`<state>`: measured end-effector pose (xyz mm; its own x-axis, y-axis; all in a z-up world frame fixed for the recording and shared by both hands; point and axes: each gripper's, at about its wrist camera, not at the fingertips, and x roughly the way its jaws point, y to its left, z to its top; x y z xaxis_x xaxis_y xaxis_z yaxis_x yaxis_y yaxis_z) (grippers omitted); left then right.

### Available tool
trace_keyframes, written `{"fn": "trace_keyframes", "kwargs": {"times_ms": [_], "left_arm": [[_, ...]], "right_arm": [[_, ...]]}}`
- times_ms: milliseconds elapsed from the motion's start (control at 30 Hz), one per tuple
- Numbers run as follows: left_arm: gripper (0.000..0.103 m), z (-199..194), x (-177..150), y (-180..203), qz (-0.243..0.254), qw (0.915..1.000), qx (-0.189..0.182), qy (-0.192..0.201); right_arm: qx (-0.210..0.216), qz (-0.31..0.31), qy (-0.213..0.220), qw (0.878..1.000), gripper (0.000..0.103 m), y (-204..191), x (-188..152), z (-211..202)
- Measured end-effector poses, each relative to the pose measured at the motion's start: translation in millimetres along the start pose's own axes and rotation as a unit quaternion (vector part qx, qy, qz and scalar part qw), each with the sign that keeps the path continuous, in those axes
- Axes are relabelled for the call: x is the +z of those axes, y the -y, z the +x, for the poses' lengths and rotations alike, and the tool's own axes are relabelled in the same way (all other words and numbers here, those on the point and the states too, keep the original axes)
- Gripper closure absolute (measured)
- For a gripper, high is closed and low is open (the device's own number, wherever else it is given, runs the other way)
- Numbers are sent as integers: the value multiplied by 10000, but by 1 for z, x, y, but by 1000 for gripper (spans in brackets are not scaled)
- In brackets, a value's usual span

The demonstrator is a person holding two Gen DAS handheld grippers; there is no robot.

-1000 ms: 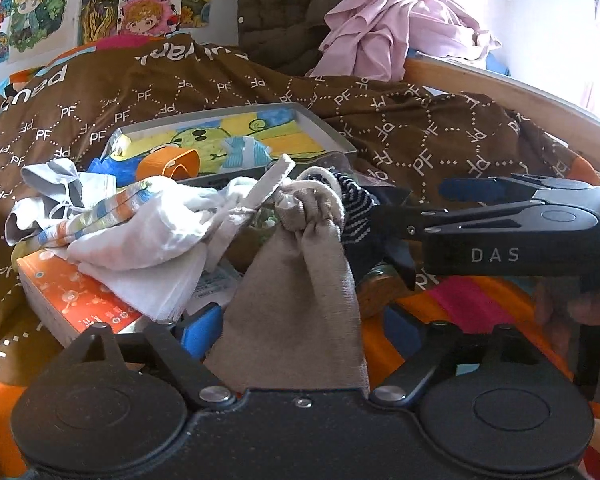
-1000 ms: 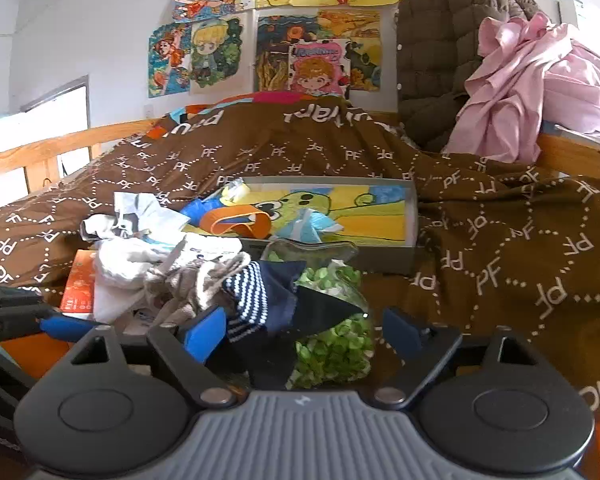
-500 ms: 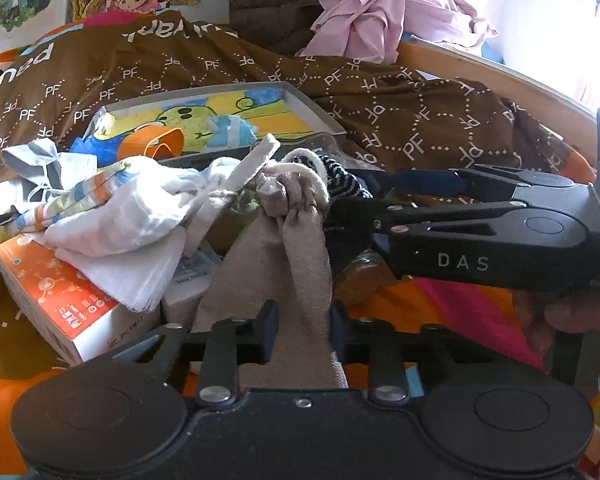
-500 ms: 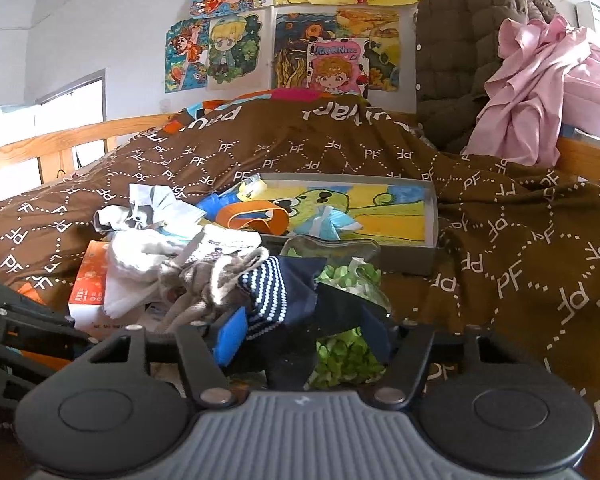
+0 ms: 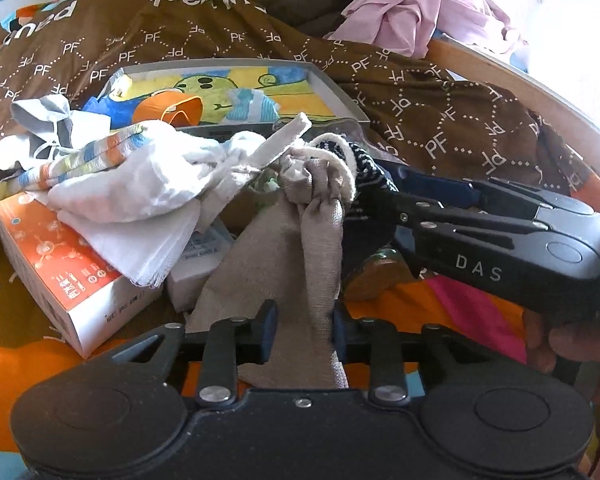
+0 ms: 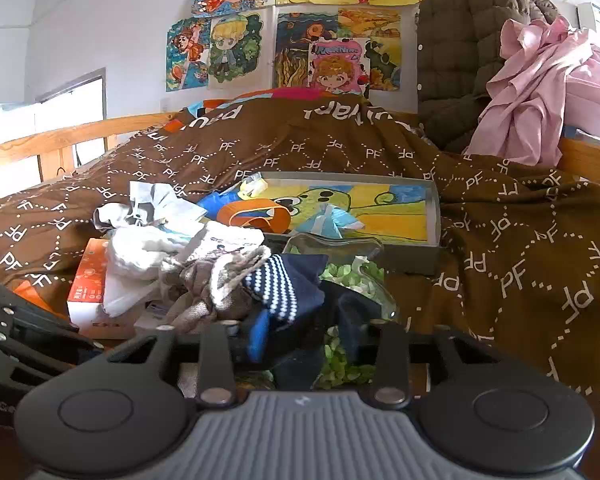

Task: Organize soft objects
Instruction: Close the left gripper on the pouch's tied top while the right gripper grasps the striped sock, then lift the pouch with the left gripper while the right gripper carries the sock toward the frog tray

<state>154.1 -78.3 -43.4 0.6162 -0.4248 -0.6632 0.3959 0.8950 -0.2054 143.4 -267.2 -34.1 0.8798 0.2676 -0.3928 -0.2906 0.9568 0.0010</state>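
Note:
A beige sock (image 5: 300,248) is knotted at its far end with a navy sock with white stripes (image 5: 363,168) on the bed. My left gripper (image 5: 301,330) is shut on the beige sock's near end. In the left wrist view my right gripper (image 5: 395,204) reaches in from the right, its fingers around the navy sock. In the right wrist view the right gripper (image 6: 303,336) has the navy striped sock (image 6: 284,284) between its jaws, which are closing, and the pads touch the fabric. The beige sock (image 6: 204,284) lies just left of it.
White cloths (image 5: 140,188) are heaped on an orange tissue box (image 5: 52,264). Behind them a grey tray (image 5: 339,92) holds an orange band (image 5: 172,110). A clear bag of green bits (image 6: 351,276) lies under the navy sock. Pink clothes (image 5: 419,8) and a wooden rail (image 5: 519,80) stand behind.
The left jaws have closed from wide open onto the beige sock. The right jaws have drawn in around the navy striped sock. Neither hand has moved much.

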Motion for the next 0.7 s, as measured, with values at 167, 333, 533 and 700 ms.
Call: {"fn": "trace_keyframes", "kwargs": {"times_ms": [167, 333, 533, 700], "left_arm": [[93, -2, 0, 5, 85, 9999, -85, 38], [95, -8, -3, 5, 35, 9999, -29, 115], [98, -30, -10, 9, 90, 9988, -7, 484], [98, -47, -22, 10, 94, 9981, 46, 604]], "right_arm": [[14, -71, 23, 10000, 85, -3, 0, -3], [-193, -113, 25, 9997, 95, -3, 2, -5], [-440, -191, 249, 9985, 98, -2, 7, -18], [-557, -292, 459, 9970, 98, -4, 11, -29]]}}
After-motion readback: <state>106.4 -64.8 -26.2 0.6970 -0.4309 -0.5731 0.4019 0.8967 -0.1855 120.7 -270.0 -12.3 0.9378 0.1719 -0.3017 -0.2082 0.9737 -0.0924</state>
